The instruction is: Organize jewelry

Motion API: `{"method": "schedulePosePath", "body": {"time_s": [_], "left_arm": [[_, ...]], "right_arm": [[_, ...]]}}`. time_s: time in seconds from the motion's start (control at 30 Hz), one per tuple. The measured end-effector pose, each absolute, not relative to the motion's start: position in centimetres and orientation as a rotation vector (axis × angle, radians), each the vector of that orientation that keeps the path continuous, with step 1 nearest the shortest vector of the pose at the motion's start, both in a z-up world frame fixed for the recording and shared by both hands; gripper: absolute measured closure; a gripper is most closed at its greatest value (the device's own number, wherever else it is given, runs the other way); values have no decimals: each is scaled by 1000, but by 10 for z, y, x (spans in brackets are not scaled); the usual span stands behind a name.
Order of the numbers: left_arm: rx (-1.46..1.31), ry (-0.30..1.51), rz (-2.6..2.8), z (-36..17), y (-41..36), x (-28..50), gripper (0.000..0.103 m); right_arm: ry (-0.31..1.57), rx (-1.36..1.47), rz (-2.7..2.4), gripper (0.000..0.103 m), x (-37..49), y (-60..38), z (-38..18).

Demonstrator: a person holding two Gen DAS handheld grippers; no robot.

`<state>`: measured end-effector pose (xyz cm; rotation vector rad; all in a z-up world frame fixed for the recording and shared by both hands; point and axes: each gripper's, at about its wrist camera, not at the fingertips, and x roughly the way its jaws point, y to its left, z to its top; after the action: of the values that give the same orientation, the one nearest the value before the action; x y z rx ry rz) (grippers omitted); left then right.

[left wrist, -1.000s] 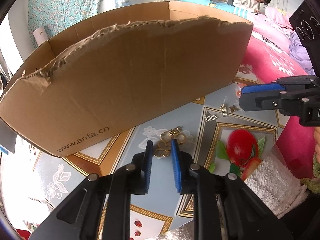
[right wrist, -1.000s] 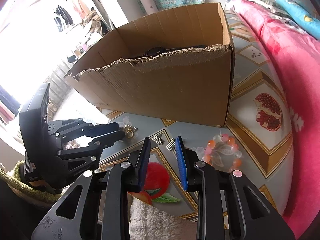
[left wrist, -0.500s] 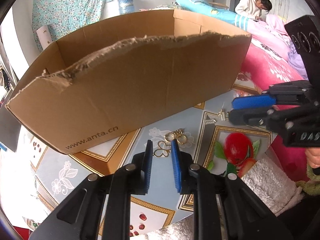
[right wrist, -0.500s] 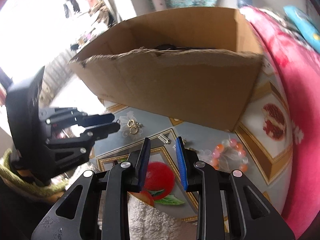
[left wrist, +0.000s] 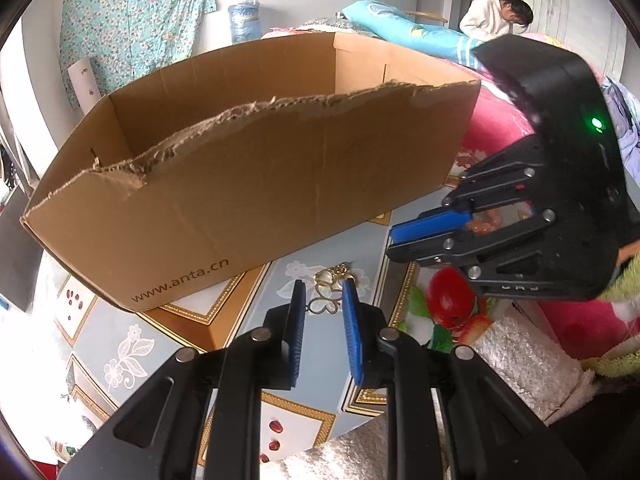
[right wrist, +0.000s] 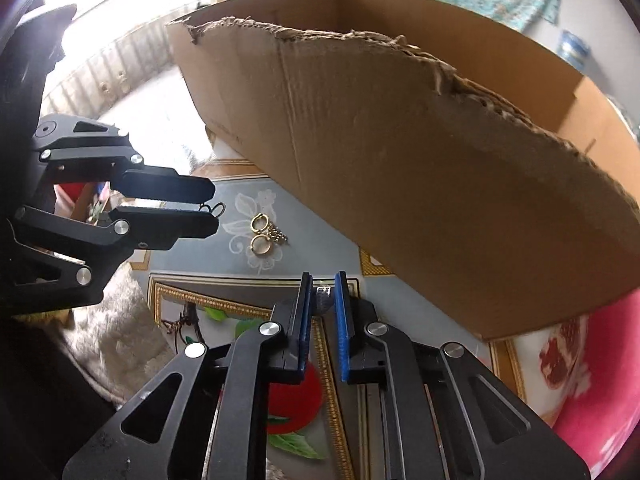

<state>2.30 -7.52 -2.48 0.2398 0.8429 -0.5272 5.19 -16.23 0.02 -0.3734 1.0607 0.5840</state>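
A gold butterfly-shaped piece (left wrist: 323, 300) lies on the patterned tablecloth between the tips of my open left gripper (left wrist: 323, 298). Gold rings with a chain (right wrist: 265, 234) lie just beyond it. My right gripper (right wrist: 321, 294) is open, with a small silver clip (right wrist: 322, 293) between its tips. The right gripper also shows in the left wrist view (left wrist: 416, 236), with an orange bead bracelet (left wrist: 482, 222) behind its fingers. The left gripper also shows in the right wrist view (right wrist: 208, 204), low over the table, a thin wire loop (right wrist: 216, 209) at its tips. A torn cardboard box (left wrist: 256, 184) stands behind.
The box wall (right wrist: 420, 184) fills the far side of both views. A fuzzy grey cloth (left wrist: 524, 356) lies at the near right table edge. Pink bedding (left wrist: 496, 124) lies to the right of the box. A person (left wrist: 496, 16) sits far behind.
The right gripper has swung left, toward the rings and the left gripper, and lowered over the silver clip. The left gripper has pulled back a little; the butterfly piece still lies between its tips.
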Motion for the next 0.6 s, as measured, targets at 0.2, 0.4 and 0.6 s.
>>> {"method": "schedulePosePath", "body": {"time_s": [0.2,0.4,0.6], "left_arm": [[233,824,-526,-19,-69,15,85],[237,804,-526,-14,-65,7,85],[241,786,-518,-10,-64,-4,85]], "right_arm": [[1056,-396,585,100,53,-158,-2],[1049,-307,562,103,56,-169,2],[1015,-203,551,103,55,-186,20]]}}
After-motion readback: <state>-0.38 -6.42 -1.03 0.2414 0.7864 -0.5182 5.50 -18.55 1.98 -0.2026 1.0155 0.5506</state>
